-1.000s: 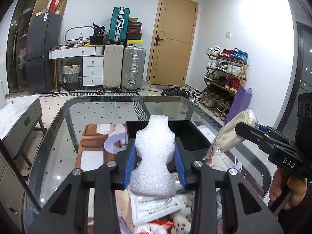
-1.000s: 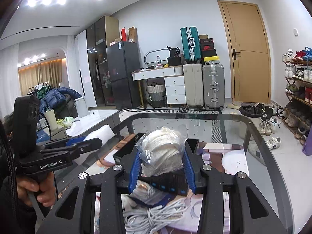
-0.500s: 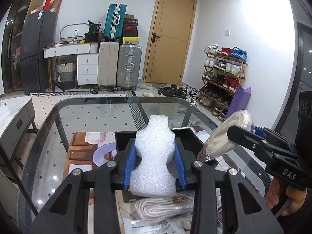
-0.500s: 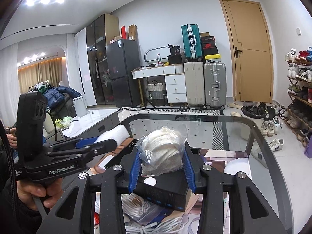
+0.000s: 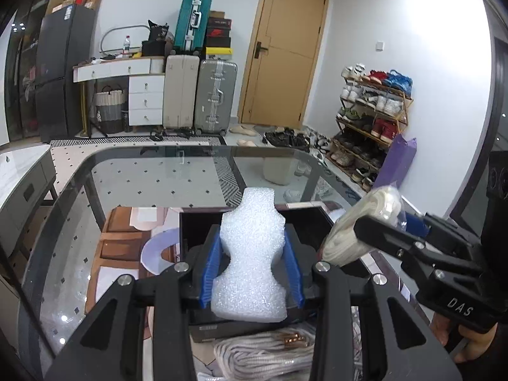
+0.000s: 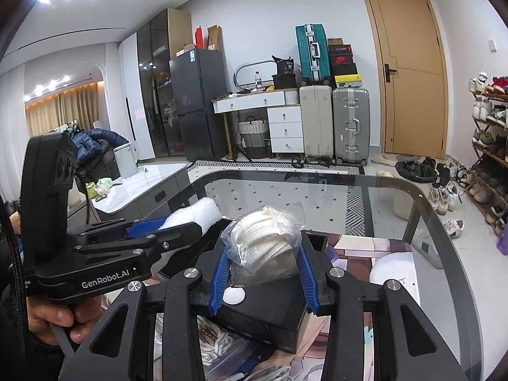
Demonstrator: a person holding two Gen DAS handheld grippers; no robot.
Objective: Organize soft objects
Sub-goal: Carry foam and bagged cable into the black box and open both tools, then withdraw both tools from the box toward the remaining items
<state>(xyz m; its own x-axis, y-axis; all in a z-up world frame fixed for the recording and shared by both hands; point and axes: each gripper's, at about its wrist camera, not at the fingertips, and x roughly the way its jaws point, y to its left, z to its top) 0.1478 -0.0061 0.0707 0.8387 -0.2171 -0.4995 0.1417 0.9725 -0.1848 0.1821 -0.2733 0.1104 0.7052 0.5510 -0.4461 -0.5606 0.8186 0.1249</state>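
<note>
Glass surface (image 5: pixel 133 184) carried a black box (image 5: pixel 317 225), with suitcases and a door at the far wall. Left gripper (image 5: pixel 252 273) was clenched on a white foam piece (image 5: pixel 250 254), held above the box's near edge. Right gripper (image 6: pixel 263 270) was clenched on a bagged white rope coil (image 6: pixel 266 244), above the box (image 6: pixel 270 311). Loose rope bundle (image 5: pixel 270 355) lay nearest on the surface.

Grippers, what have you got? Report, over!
Left gripper shut on white foam piece. Right gripper shut on bagged white rope. Both above black box. Nothing blocking.
</note>
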